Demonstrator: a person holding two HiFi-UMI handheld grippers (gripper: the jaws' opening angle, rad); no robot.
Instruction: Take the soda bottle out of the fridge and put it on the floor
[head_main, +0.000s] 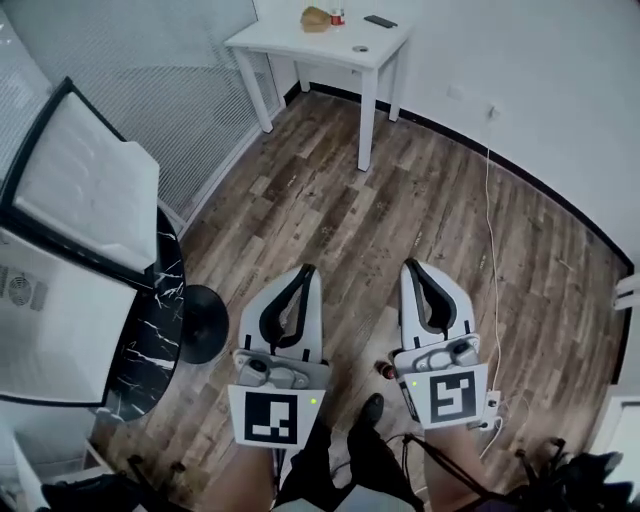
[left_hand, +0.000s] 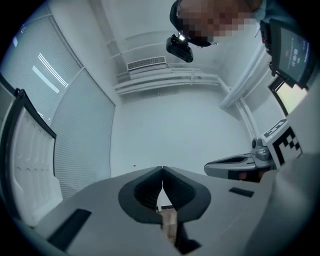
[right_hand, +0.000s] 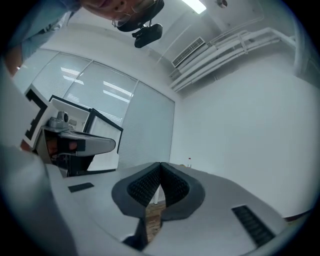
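Observation:
The soda bottle (head_main: 383, 369) stands on the wooden floor, seen from above as a small dark shape with a red cap, just left of my right gripper's body. It is free of both grippers. My left gripper (head_main: 308, 268) and right gripper (head_main: 412, 264) are held side by side well above the floor, pointing forward. Both are shut with nothing between the jaws. In the left gripper view the left gripper (left_hand: 162, 172) has its pads meeting, against a white wall. The right gripper (right_hand: 160, 167) shows the same in its own view. The fridge (head_main: 50, 320) stands at the left with its door (head_main: 80, 185) swung open.
A white table (head_main: 375, 60) with small items stands at the far wall. A round black base (head_main: 205, 322) and a black marbled surface (head_main: 150, 335) lie by the fridge. A white cable (head_main: 490, 200) runs across the floor at the right. My shoe (head_main: 372, 408) is near the bottle.

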